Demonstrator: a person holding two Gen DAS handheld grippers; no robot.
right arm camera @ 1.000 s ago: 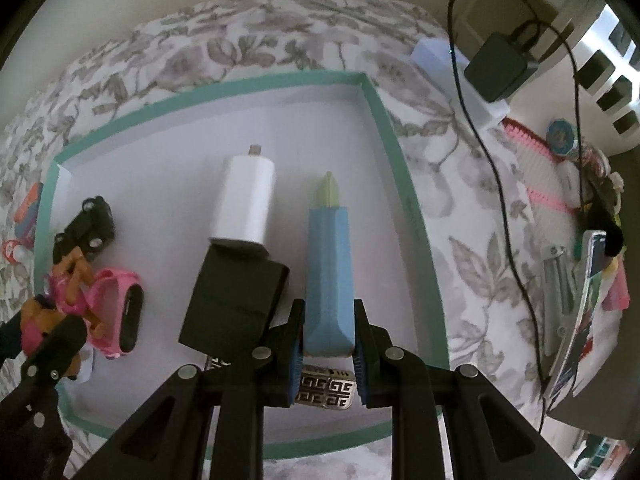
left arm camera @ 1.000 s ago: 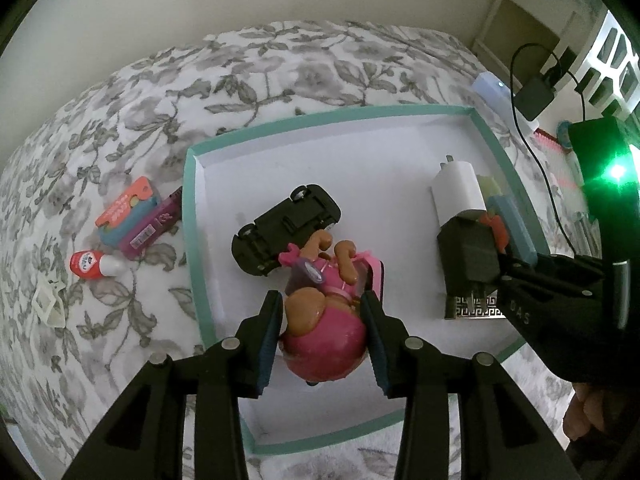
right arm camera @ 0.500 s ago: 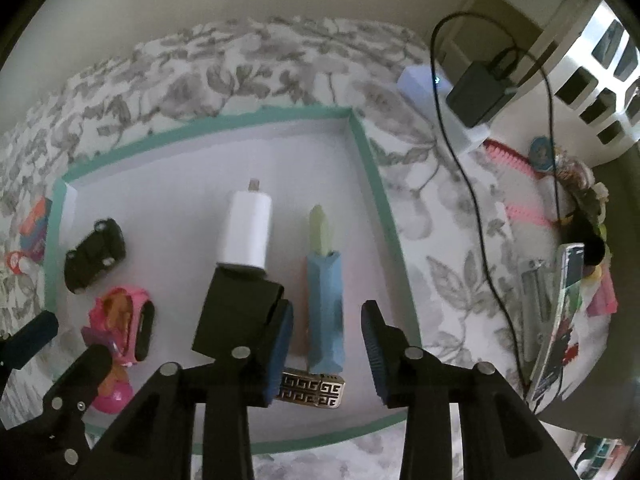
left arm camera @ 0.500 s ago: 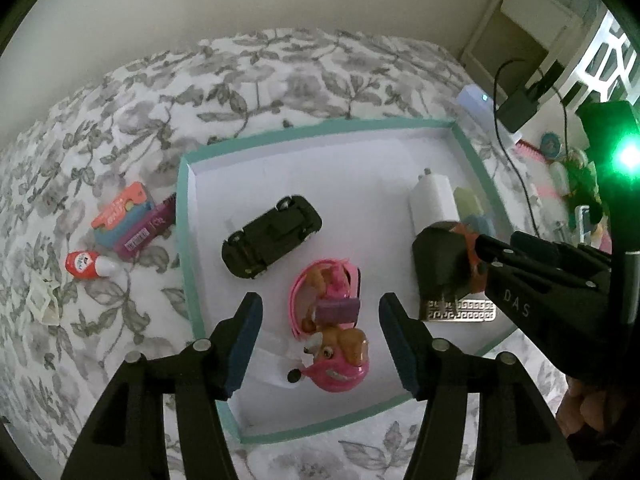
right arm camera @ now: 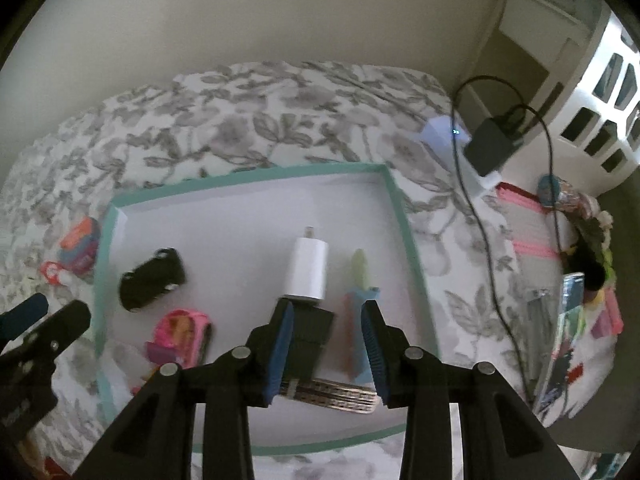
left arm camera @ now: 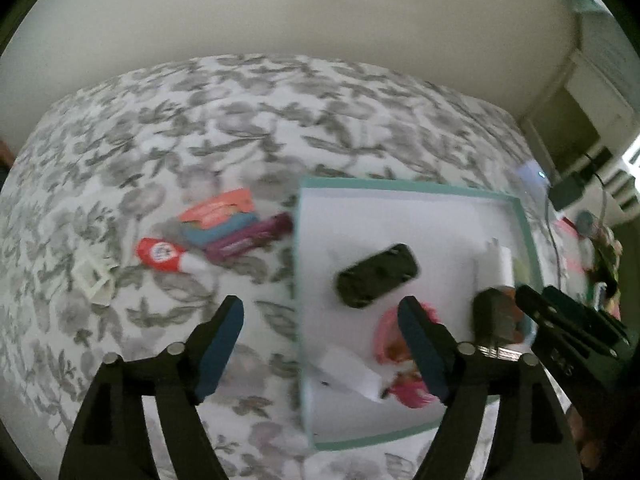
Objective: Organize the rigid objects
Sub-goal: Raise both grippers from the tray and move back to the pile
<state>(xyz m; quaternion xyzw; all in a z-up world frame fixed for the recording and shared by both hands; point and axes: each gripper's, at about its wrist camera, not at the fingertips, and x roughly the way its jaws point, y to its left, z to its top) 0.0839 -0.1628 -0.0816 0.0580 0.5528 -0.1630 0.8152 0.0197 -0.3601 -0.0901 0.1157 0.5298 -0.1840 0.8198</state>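
A shallow white tray with a teal rim point(right arm camera: 412, 240) lies on a bed covered in a grey floral bedspread point(left arm camera: 240, 120), and everything else is placed relative to that tray. Inside it, toward its left side in the right wrist view, a black toy car point(right arm camera: 152, 280) lies at an angle, with a pink toy figure point(right arm camera: 184, 336) just nearer the camera than the car. Toward the tray's right side a white charger plug point(right arm camera: 308, 272) lies end to end against a black adapter block point(right arm camera: 314, 330), and just right of these lies a blue pen-like object with a pale green tip point(right arm camera: 356, 312); a patterned metal strip point(right arm camera: 332, 396) lies across the near edge below them. The right tongs point(right arm camera: 328, 344) hang above the tray with their jaws apart, having just opened; the blue object shows between the pads but they do not press on it. The left tongs point(left arm camera: 320, 348) have just been opening and stand wide apart, empty, straddling the tray's left rim in the blurred left wrist view. Outside the tray, on the bedspread to its left, lie an orange-and-blue packet point(left arm camera: 220, 216), a purple tube point(left arm camera: 248, 238) and a small red-capped bottle point(left arm camera: 164, 256), close together.
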